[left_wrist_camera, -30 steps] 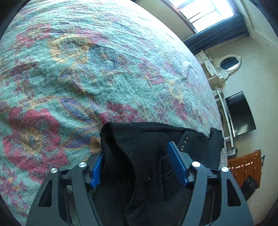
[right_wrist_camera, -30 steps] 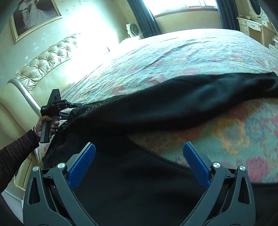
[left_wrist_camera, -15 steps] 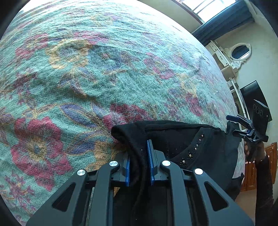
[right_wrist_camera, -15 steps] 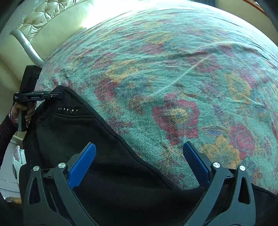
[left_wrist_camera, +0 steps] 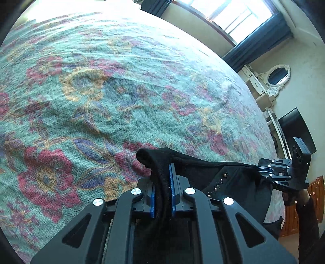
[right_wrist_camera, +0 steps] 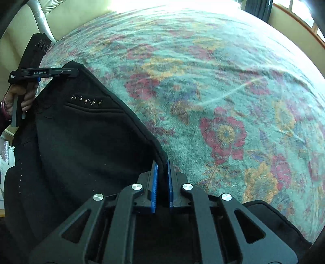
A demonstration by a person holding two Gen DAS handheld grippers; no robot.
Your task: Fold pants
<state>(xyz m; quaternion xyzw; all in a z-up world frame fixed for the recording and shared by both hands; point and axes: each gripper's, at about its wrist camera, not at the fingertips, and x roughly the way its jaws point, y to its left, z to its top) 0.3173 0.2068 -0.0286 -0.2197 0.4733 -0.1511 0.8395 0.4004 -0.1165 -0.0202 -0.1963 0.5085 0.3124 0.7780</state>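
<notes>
Black pants with a row of metal studs lie at the near edge of a floral bedspread. My left gripper has its blue pads closing tight on one bunched corner of the waistband, lifted slightly off the bed. In the right wrist view my right gripper closes on the other waistband corner of the pants, its pads pressing the hem. The waistband stretches between the two. Each view shows the other gripper: the right gripper at the far right, the left gripper at the upper left.
The bedspread spreads wide beyond the pants. A padded cream headboard stands at one end. A window, a white dresser with an oval mirror, a dark screen and a wooden cabinet line the walls.
Both grippers have gone from open to shut on the waistband. The right gripper swung from the pant leg across to the waistband corner. The left has lifted its corner a little.
</notes>
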